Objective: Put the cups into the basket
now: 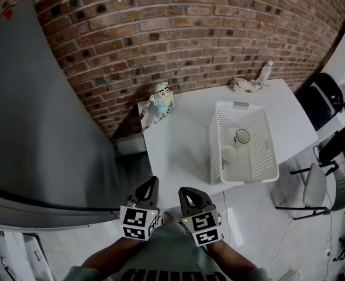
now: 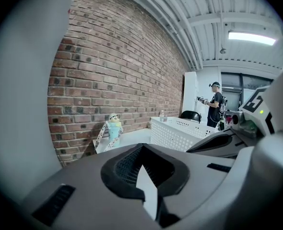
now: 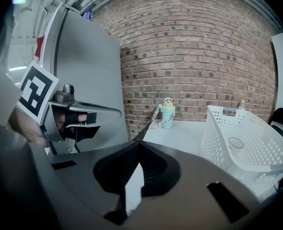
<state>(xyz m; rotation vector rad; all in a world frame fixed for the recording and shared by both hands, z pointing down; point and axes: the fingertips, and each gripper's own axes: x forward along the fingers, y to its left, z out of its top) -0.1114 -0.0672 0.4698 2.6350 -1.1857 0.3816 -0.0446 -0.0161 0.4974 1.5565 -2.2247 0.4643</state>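
The counter (image 1: 178, 151) is bare between the toy bottle (image 1: 161, 101) and the basket (image 1: 260, 148). The basket's top is open.

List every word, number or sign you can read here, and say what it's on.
No text reads clearly.
Shirt: large letters, cut off by the picture's edge, unreadable.
Left gripper, right gripper: cubes carry square patterns, no words.
Clear bottle: too small to tell any print.

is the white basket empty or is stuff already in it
Not empty. The head view looks down into the basket and shows a dark-rimmed cup and a white cup lying inside it.
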